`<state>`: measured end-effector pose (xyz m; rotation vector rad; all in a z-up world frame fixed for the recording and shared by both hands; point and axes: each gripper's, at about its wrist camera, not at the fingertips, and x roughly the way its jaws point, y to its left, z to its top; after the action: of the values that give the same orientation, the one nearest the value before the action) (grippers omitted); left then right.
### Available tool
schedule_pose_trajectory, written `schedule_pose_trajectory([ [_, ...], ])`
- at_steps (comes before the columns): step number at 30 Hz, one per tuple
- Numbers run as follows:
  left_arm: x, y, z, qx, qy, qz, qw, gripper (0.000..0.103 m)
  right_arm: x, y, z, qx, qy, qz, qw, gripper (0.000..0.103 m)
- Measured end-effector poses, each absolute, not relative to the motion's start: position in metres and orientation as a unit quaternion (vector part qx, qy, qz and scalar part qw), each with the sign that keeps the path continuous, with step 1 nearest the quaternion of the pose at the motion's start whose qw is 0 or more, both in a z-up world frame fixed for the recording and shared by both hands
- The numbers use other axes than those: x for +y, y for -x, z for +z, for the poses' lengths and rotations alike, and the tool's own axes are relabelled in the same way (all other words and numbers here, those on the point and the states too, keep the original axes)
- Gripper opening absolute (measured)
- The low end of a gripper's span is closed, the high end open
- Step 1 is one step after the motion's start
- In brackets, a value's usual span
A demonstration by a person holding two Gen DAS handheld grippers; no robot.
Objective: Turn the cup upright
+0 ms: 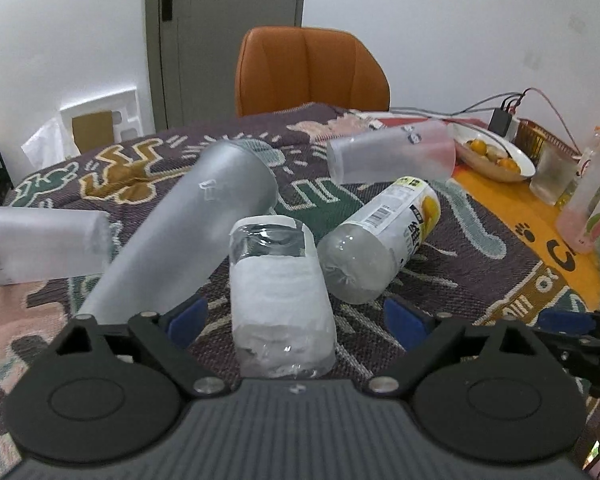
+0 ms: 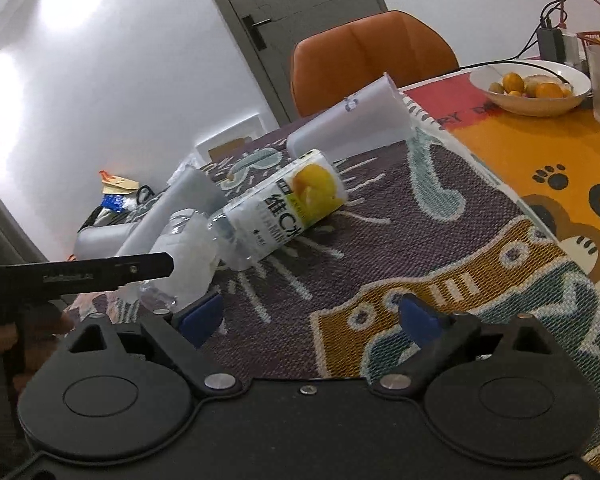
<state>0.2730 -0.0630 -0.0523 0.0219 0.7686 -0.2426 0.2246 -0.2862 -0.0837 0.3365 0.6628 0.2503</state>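
The left claw (image 1: 296,322) is spread wide, its blue pads (image 1: 188,316) on either side of a clear cup (image 1: 280,300) with a white paper band, touching neither side that I can make out. That cup stands on the table (image 1: 480,280), which is covered by a patterned woven cloth, just ahead of the left claw; it sits bottom-up, its thick base on top and the wider end on the cloth. The right claw (image 2: 312,320) is also wide open and holds nothing, with only bare cloth between its pads; the cup (image 2: 188,256) lies off its left fingertip.

Left of the cup a tall frosted tumbler (image 1: 188,240) lies slanted on its side, its lower end close to the left claw's left pad. Farther left of the cup another frosted cup (image 1: 40,244) lies on its side. Just right of the cup a clear bottle (image 1: 380,240) with a lemon label lies on its side, its base near the cup. Beyond that bottle a third frosted cup (image 1: 392,152) lies tipped over. Farther right of the cup, a white bowl of fruit (image 1: 496,156) rests on an orange mat. Beyond the table's far edge, behind the cup, stands an orange chair (image 1: 312,72).
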Motion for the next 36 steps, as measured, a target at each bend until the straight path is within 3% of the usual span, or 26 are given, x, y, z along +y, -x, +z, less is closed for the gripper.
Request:
schedule_pose_trajectory([
  [9,-0.076,-0.300,-0.070,0.414,-0.029,-0.106,0.903,0.086,-0.299,-0.233,-0.093,0.328,-0.187,0.108,0.920,0.096],
  [11,-0.075,-0.304,-0.074,0.426,-0.029,-0.102,0.898,0.073,-0.300,-0.233,-0.095,0.330,-0.191,0.106,0.918,0.096],
  [13,-0.070,-0.307,-0.076,0.434,-0.018,-0.098,0.895,0.065,-0.299,-0.231,-0.096,0.330,-0.192,0.107,0.918,0.096],
  [16,-0.062,-0.307,-0.075,0.432,0.000,-0.100,0.896,0.062,-0.298,-0.228,-0.096,0.328,-0.191,0.107,0.919,0.096],
  [36,-0.061,-0.238,-0.038,0.378,0.007,-0.117,0.918,0.062,-0.292,-0.193,-0.087,0.312,-0.205,0.121,0.920,0.096],
])
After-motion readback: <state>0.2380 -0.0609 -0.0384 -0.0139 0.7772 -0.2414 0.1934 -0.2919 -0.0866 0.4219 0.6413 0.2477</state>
